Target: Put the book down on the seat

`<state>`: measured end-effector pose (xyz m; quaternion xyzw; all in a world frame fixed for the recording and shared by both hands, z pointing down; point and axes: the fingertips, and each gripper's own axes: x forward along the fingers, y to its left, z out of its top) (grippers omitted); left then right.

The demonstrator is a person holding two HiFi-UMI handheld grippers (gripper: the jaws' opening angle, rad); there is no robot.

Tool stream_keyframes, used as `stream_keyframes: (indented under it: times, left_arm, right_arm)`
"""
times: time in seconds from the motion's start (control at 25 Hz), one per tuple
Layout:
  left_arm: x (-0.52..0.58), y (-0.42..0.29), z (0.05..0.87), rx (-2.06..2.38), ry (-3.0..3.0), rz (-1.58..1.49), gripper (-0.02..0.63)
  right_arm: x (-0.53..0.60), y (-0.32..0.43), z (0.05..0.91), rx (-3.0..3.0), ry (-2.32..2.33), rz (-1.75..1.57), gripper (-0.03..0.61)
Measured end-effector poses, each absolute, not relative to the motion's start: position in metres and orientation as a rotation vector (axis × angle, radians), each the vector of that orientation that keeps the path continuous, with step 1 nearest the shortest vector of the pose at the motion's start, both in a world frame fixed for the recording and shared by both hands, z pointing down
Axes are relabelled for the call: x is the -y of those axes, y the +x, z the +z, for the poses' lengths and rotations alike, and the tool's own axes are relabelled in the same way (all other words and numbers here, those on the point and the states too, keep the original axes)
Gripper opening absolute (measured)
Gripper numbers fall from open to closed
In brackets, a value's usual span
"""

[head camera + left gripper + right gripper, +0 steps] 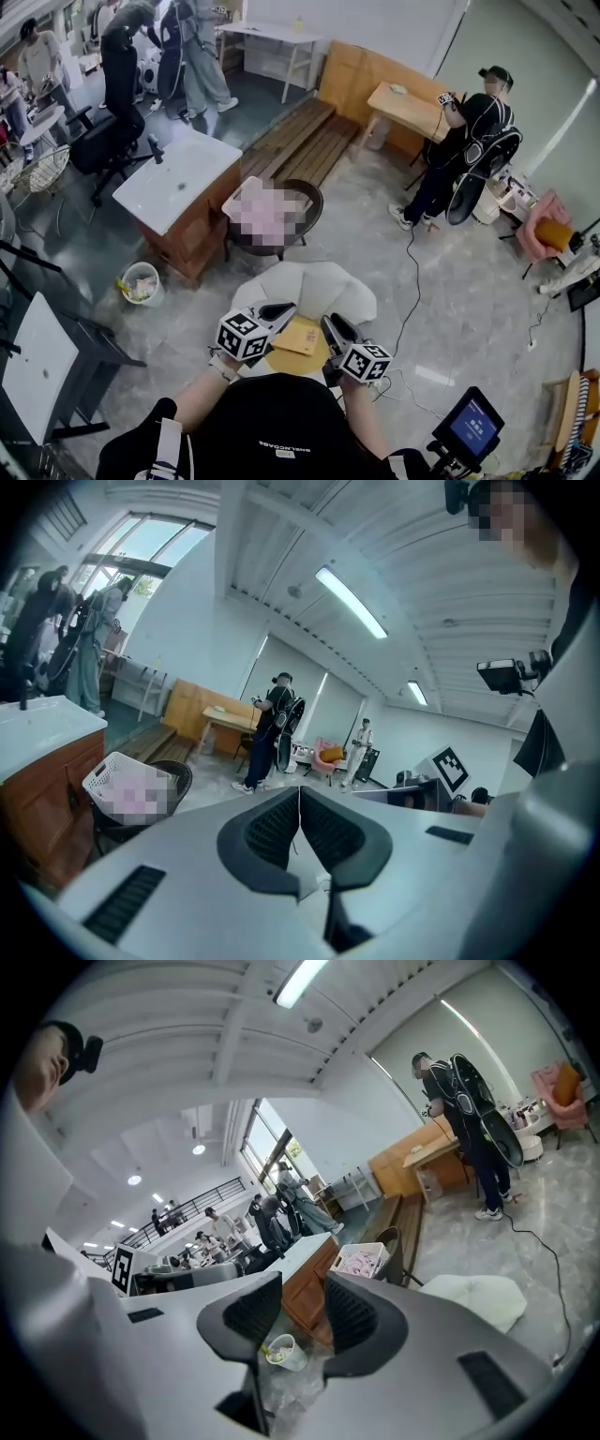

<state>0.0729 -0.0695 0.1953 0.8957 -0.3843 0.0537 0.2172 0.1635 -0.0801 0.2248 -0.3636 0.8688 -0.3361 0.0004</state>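
Head view: shows book [298,337] flat on white seat [314,281], between left gripper [275,313] and right gripper [334,328]; beyond, basket [242,191] on black chair [312,202], contents blurred.
Left gripper view: finds jaws pressed together, nothing between.
Right gripper view: finds jaws apart, empty; frames white bucket [284,1351] holding litter.

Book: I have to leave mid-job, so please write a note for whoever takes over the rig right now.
Left tongs: shut, nothing between them, just left of the book.
Right tongs: open, empty, just right of the book.
Book: tan, lying flat at the near edge of the white cushioned seat, gripped by neither.
Done: the book appears to be down on the seat.
Left: probably only checking that its near edge does not overhang.
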Motion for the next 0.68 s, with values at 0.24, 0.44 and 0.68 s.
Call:
stream_keyframes:
  times: [0.24,0.44,0.68]
  left_arm:
    - [0.063,0.07,0.196,1.093,2.458,0.134,0.014]
    - [0.056,0.065,0.198,1.109,2.435,0.119,0.014]
    - [0.058,0.061,0.205,1.127,2.405,0.093,0.014]
  right_arm:
    - [0.076,0.164,0.226,-2.725,-1.122,-1.076,0.161]
    - [0.069,0.16,0.228,-2.726,-1.107,-1.099,0.161]
    - [0.066,0.159,0.236,-2.724,-1.092,-1.126,0.161]
